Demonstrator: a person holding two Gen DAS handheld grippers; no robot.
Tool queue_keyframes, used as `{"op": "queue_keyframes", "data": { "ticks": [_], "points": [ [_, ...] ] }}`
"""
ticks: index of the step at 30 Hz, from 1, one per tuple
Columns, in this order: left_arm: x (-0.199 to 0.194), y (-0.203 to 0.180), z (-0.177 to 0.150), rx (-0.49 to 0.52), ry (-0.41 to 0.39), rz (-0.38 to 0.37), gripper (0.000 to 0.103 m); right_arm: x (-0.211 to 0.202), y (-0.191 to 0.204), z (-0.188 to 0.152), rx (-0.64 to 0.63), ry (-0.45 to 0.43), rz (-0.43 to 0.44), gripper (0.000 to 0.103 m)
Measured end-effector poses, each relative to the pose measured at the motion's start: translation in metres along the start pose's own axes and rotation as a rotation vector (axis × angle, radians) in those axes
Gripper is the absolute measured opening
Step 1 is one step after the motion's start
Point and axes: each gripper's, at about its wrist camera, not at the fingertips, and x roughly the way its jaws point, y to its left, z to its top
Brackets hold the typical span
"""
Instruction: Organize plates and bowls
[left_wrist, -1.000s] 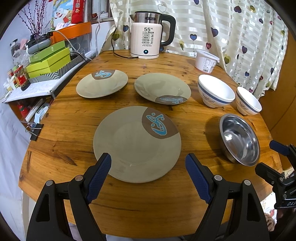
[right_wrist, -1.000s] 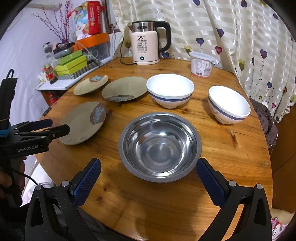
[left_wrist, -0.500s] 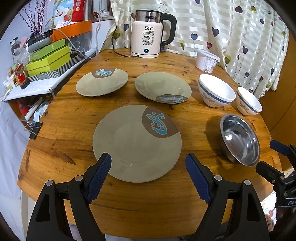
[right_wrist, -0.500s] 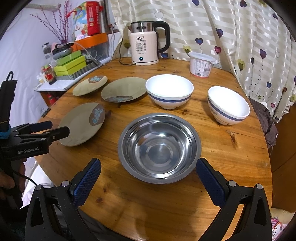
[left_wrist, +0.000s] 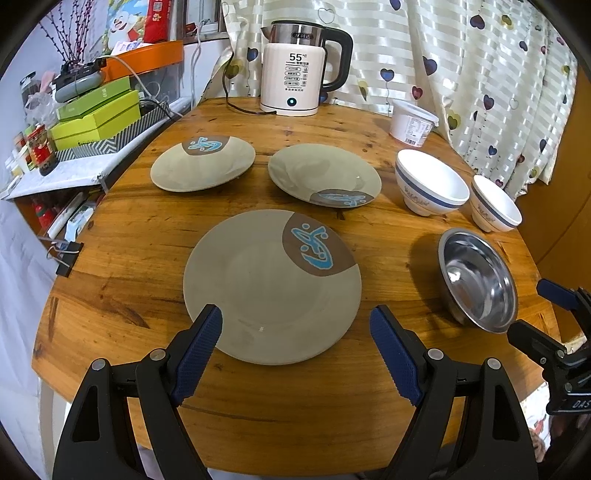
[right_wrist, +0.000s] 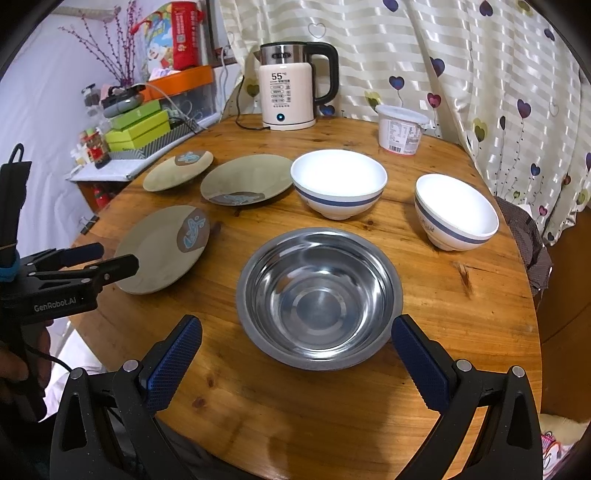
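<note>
Left claw (left_wrist: 295, 332): spread wide, holding nothing, poised just above the near rim of the large round beige plate with a brown patch and blue motif (left_wrist: 271, 286). Its left blue pad (left_wrist: 197, 345) overlaps that rim in my view; I cannot tell whether it touches.

Right claw (right_wrist: 295, 354): equally wide, empty, straddling the near edge of the round stainless-steel bowl (right_wrist: 319, 297).

Beyond the left claw: two smaller beige plates of the same pattern, one ahead-left (left_wrist: 202, 162), one ahead-right (left_wrist: 324, 174), apart from each other and from the large plate.

Beyond the right claw: a large white ceramic bowl with a blue band (right_wrist: 338, 182) straight ahead, a second white banded bowl (right_wrist: 456, 210) ahead-right.

Farther out on the round wooden desk (left_wrist: 155, 236): a cream electric kettle (left_wrist: 293, 81) and a white lidded plastic tub (left_wrist: 412, 122).

Handling note, my judgement: nothing is stacked yet. I would leave the large plate as the base, pinch a small plate by its raised rim, and lower it level and centred. The steel bowl looks slippery; I would grip its lip squarely and nest the bowls smaller into larger.
</note>
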Motion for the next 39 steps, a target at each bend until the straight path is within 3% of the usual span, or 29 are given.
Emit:
{"op": "queue_keyframes", "data": {
  "ticks": [14,28,35,39],
  "points": [
    [0.001,0.01,0.003,-0.02,-0.008,0.009,0.083,0.001,0.009,0.01,-0.003,0.001,0.002,0.1],
    [0.001,0.055,0.019,-0.108,-0.046,0.036,0.083,0.016,0.049,0.052,-0.095,-0.007,0.094,0.096],
    [0.01,0.079,0.027,-0.152,-0.046,0.041,0.076,0.033,0.075,0.082,-0.156,-0.001,0.133,0.094],
    [0.016,0.092,0.034,-0.183,-0.038,0.045,0.067,0.041,0.084,0.099,-0.171,0.003,0.149,0.082]
  ]
}}
